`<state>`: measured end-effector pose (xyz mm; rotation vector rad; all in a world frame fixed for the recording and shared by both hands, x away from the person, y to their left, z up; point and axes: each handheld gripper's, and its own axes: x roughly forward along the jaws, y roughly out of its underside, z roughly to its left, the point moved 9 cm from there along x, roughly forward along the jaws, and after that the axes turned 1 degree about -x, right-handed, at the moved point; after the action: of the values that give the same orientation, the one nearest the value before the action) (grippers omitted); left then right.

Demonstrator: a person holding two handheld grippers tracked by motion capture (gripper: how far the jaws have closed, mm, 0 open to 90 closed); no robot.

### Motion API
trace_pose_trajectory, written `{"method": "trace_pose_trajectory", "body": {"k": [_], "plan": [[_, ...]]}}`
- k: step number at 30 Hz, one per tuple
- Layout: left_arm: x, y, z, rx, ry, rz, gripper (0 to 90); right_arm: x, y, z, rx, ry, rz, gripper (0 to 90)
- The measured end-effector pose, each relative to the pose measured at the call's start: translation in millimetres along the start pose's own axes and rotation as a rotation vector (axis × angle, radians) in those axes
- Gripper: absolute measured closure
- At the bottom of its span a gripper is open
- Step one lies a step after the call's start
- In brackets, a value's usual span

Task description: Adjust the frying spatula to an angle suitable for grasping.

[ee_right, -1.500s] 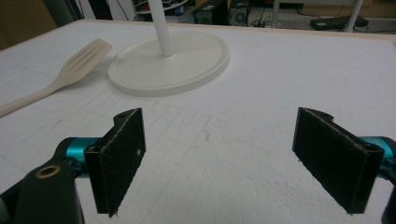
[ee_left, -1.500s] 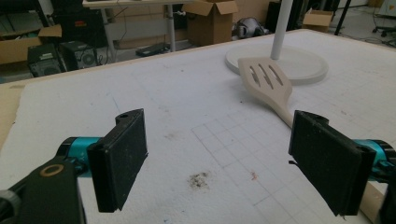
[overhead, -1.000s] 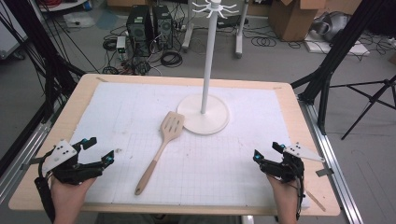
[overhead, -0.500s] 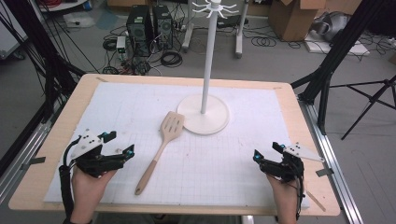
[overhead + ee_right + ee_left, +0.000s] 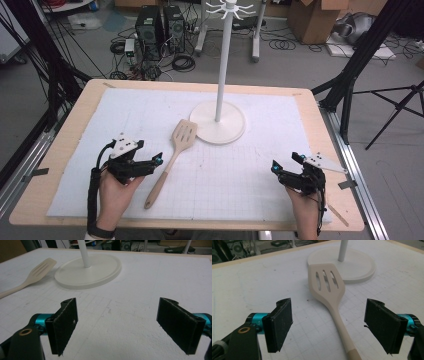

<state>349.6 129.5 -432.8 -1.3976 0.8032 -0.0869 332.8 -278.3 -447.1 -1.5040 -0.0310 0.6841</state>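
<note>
The wooden spatula (image 5: 172, 152) is laid flat on the white gridded mat (image 5: 240, 170), left of centre. Its slotted blade (image 5: 325, 281) is pointed toward the far edge and is located just beside the round base of the white stand (image 5: 218, 122); whether the two touch cannot be determined. The handle is run back toward the near edge.

The left gripper (image 5: 159, 161) is positioned just beside the handle, on its left as seen in the high view. In the left gripper view, the handle is seen passing between the jaws, closer to the right one. The jaws are spread wide, have just been closing slightly, and no contact with the spatula is made by either pad (image 5: 279, 323).

The right gripper (image 5: 274, 167) is held near the front right of the mat, well apart from the spatula. Its jaws are spread wide, with only bare mat between them.
</note>
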Motion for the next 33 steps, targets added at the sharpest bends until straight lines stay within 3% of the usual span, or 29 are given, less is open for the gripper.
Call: {"method": "trace_pose_trajectory", "body": {"k": [6,13,26,33], "plan": [[15.1,5.5,-10.2,0.013,0.017,0.037,21.8,0.0,-0.2,0.3,0.002,-0.001,-0.001,15.8],[39.8,20.6,-17.8,0.029,0.006,0.132,22.5,1.0,-0.9,1.4,0.004,-0.005,-0.003,15.8],[61.3,40.6,-24.0,0.026,0.005,0.268,37.6,2.0,-1.1,0.2,0.003,-0.004,-0.005,15.8],[64.4,44.5,-22.9,0.026,-0.007,0.292,45.8,1.1,-1.6,-0.2,0.005,0.000,-0.007,15.8]]}}
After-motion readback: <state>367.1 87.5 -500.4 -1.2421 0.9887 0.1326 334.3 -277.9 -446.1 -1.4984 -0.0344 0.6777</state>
